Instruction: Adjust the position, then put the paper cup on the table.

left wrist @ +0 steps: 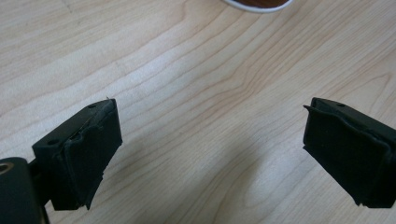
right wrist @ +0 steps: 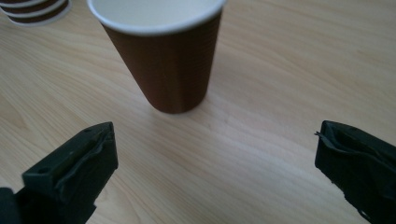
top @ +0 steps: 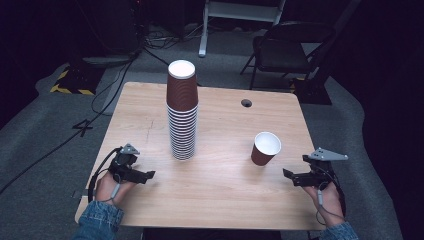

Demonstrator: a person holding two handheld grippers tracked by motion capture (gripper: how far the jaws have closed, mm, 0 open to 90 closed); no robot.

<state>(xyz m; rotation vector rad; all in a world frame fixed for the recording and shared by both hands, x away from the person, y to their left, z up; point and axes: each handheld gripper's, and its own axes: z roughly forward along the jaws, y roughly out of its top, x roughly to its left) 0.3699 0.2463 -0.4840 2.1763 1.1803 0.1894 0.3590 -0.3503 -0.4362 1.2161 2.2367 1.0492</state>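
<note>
1. Two handheld grippers sit low over a wooden counter (top: 225, 185), one in each of a person's hands, with denim cuffs showing at the near edge.
2. The left gripper (top: 148, 175) hovers near the counter's near-left corner; in the left gripper view its two black jaws stand wide apart with nothing but bare wood grain between them.
3. The right gripper (top: 288, 175) is near the near-right corner; in the right gripper view its two jaws are likewise spread wide and hold nothing.
4. One single brown paper cup (top: 265, 148) with a white rim and white inside stands upright, mouth up, on the counter's right half, just ahead of the right gripper and apart from it. In the right gripper view it stands between and beyond the two jaws.
5. One tall stack of brown paper cups (top: 182, 111), mouths down and ringed with white rims, rises from the middle of the counter, left of the single cup and well apart from it. More than a dozen rims show; the exact count is hard to read.
6. One small dark round hole (top: 246, 103) marks the counter's far side.
7. Beyond the counter, on a grey floor, are one dark folding chair (top: 290, 45) at the far right and several black cables (top: 107, 95) trailing at the left.
</note>
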